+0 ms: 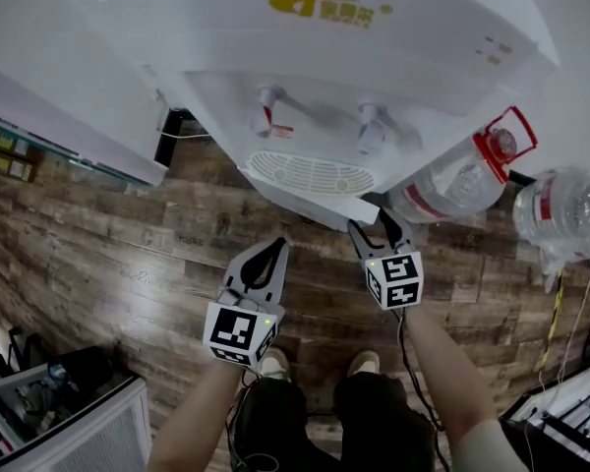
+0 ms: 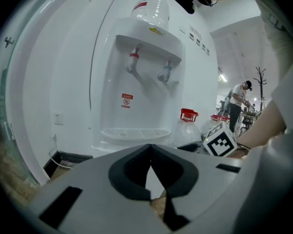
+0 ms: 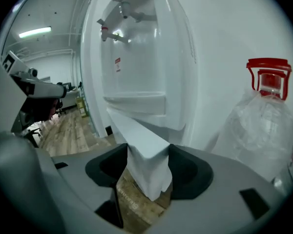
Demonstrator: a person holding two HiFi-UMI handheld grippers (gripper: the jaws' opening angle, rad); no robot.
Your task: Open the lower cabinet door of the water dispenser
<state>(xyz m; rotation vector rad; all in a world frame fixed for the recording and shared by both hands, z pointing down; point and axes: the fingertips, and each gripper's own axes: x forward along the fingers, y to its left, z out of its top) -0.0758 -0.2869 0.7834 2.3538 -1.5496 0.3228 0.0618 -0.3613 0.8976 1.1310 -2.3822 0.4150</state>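
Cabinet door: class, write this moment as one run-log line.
cabinet door: swung partly open | right gripper: shut on cabinet door edge | left gripper: shut, empty, clear of door

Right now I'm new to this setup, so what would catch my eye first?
A big white dispenser fills the top of the head view. Under its drip tray, the right gripper clamps the edge of the ajar door, with the left gripper shut and empty beside it. Red-capped bottles sit on the floor to the right.
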